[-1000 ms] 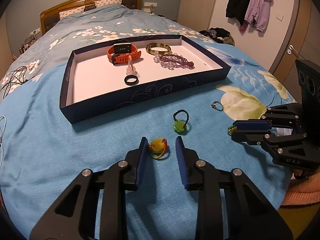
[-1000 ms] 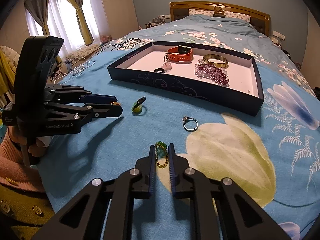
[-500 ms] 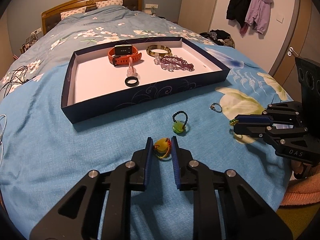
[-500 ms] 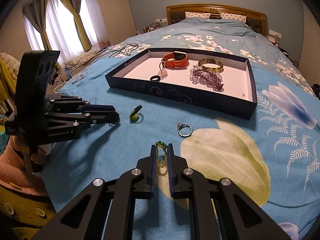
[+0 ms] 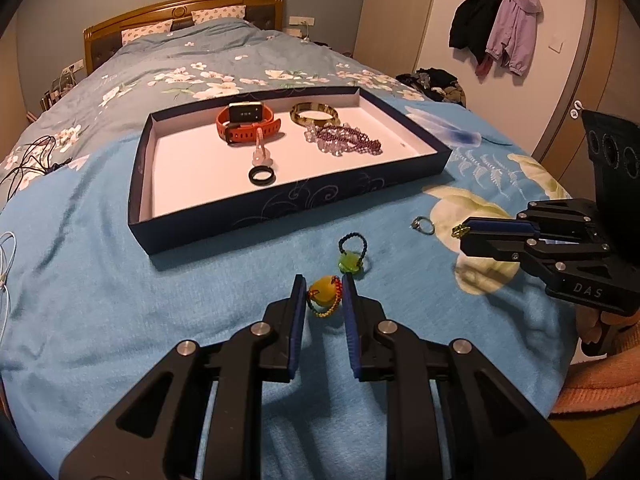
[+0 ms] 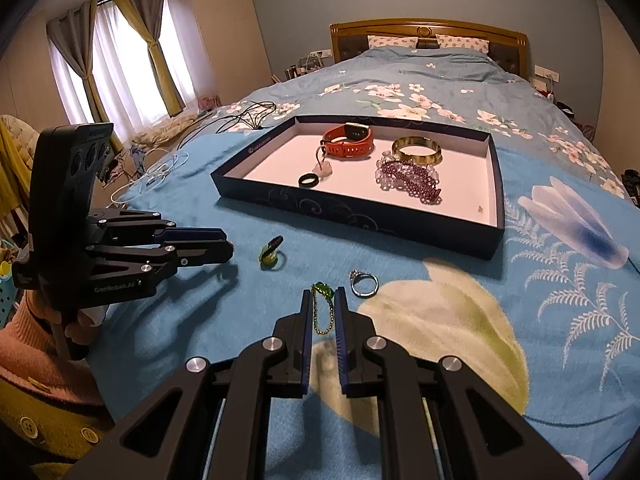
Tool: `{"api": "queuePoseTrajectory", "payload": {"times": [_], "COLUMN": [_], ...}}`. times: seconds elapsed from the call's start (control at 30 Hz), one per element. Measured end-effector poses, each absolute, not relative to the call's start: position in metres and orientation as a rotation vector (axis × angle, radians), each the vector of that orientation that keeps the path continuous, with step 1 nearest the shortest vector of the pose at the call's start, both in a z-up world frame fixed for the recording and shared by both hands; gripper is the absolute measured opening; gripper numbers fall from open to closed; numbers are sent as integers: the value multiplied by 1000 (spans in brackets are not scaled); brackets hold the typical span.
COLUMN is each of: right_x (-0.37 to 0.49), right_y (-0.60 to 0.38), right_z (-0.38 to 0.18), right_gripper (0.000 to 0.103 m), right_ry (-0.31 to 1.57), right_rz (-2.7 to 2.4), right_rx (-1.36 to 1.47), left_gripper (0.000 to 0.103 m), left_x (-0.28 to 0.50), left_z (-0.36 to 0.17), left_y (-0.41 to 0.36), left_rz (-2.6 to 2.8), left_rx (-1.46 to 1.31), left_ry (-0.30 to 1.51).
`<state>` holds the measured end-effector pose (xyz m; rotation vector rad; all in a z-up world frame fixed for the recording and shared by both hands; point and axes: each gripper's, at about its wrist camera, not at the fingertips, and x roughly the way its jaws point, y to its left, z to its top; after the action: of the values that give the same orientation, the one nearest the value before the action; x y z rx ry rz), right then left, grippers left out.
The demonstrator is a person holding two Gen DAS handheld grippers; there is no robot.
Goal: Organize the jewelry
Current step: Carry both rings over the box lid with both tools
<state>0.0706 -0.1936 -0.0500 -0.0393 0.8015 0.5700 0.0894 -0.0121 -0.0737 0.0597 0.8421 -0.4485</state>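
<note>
My left gripper (image 5: 322, 285) is shut on a yellow bead charm (image 5: 324, 295) with a red and yellow cord, low over the blue bedspread. My right gripper (image 6: 323, 294) is shut on a green stone charm (image 6: 322, 290), and its gold chain (image 6: 322, 318) hangs between the fingers. Each gripper shows in the other's view, the right gripper (image 5: 466, 233) from the right side and the left gripper (image 6: 229, 249) from the left. A green stone ring with a black beaded loop (image 5: 351, 258) (image 6: 270, 254) and a silver ring (image 5: 424, 225) (image 6: 364, 282) lie loose on the bed. Beyond them sits the dark blue tray (image 5: 280, 208) (image 6: 360, 220).
The tray holds an orange watch (image 5: 246, 122), a gold bangle (image 5: 314, 114), purple bead bracelets (image 5: 344, 142), a black ring (image 5: 262, 176) and a pink pendant (image 5: 261, 154). Cables (image 6: 244, 114) lie on the bed's left side. A person's pink sleeve (image 6: 36, 356) is at the lower left.
My left jaws have narrowed from wide around the yellow bead charm to pressing on it. The right gripper has kept its hold on the green charm.
</note>
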Motion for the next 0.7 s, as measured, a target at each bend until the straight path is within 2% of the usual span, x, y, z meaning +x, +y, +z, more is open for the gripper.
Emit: {"api": "queuePoseTrajectory", "payload": {"times": [0.7], "right_x": [80], "right_y": [-195], "right_z": [-29], "right_gripper": [9], "right_ry": [723], "right_rz": [570], "right_rx": [-15], "left_gripper": [18], "left_x": [93], "left_z": [-46], "left_y": [-10], "left_rz": [-443], "left_rx": [32], "left_ry": [758]}}
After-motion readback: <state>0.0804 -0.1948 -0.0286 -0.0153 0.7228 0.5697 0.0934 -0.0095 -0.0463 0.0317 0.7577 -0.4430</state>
